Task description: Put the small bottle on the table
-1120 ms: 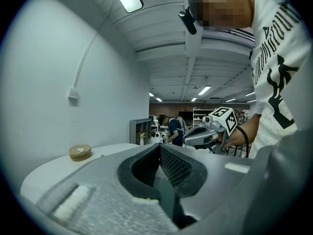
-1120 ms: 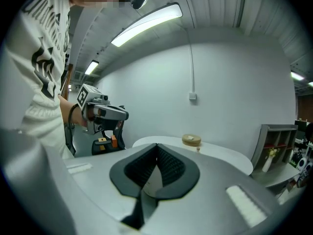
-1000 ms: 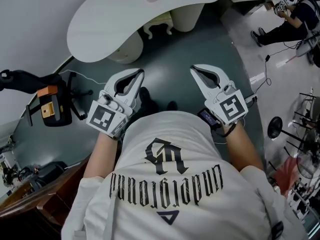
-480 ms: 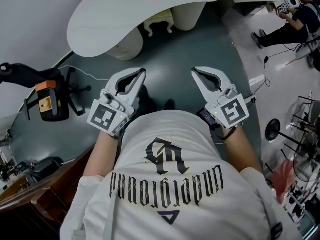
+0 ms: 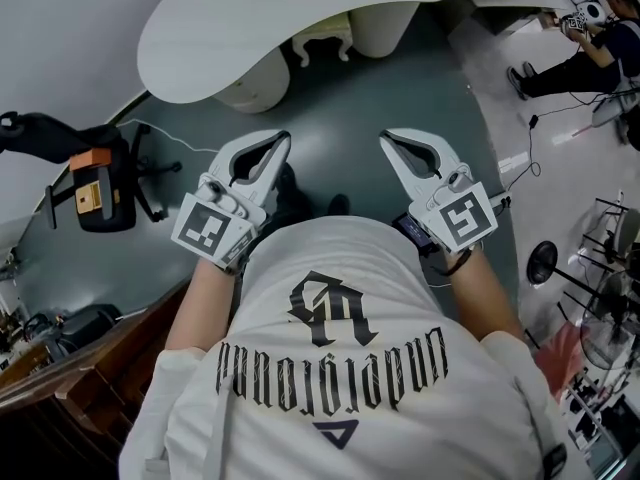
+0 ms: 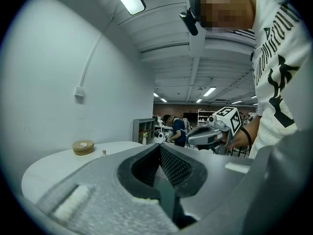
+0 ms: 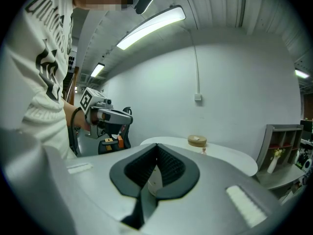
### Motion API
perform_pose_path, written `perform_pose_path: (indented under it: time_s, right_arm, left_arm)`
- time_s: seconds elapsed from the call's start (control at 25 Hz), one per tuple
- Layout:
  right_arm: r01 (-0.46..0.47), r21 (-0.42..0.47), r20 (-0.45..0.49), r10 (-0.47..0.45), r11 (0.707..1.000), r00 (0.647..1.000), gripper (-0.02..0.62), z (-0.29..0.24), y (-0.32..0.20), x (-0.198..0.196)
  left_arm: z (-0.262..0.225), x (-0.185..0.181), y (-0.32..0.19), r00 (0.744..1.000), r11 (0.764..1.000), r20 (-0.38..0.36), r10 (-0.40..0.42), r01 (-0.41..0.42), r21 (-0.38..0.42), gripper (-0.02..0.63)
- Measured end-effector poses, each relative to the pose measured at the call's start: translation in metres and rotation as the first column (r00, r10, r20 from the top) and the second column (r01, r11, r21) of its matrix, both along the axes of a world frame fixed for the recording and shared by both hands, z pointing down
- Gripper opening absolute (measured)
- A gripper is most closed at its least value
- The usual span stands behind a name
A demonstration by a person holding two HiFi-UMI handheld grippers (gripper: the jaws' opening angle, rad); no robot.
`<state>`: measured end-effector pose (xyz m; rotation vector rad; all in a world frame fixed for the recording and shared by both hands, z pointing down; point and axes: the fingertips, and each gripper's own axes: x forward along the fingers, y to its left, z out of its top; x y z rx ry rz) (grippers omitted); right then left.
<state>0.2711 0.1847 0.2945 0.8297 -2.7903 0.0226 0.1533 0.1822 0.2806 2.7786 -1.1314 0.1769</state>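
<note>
The white table (image 5: pixel 200 48) is ahead, with the small bottle (image 7: pixel 203 150) apparently on it. Hardly anything has changed: our left gripper (image 5: pixel 280 140) and right gripper (image 5: pixel 386 140) stay closed and empty, so the task looks finished.

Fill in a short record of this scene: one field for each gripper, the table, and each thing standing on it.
left gripper: jaws together, nothing between them
right gripper: jaws together, nothing between them
table: white with a curved edge, ahead of both grippers, touched by neither
small bottle: upright on the table, out of both grippers' hold
round tan object: on the table beside the small bottle, with a gap between them
</note>
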Motion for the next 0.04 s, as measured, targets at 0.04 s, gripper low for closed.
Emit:
perform_pose_path:
  time_s: [0.04]
  right_arm:
    - [0.002,-0.001,0.000,-0.002,1.000,1.000,0.002,0.0004,0.0002,-0.0014]
  left_arm:
    - [0.0003,-0.0009,0.0006,1.000,1.000,0.000,0.000,0.000,0.000,0.006]
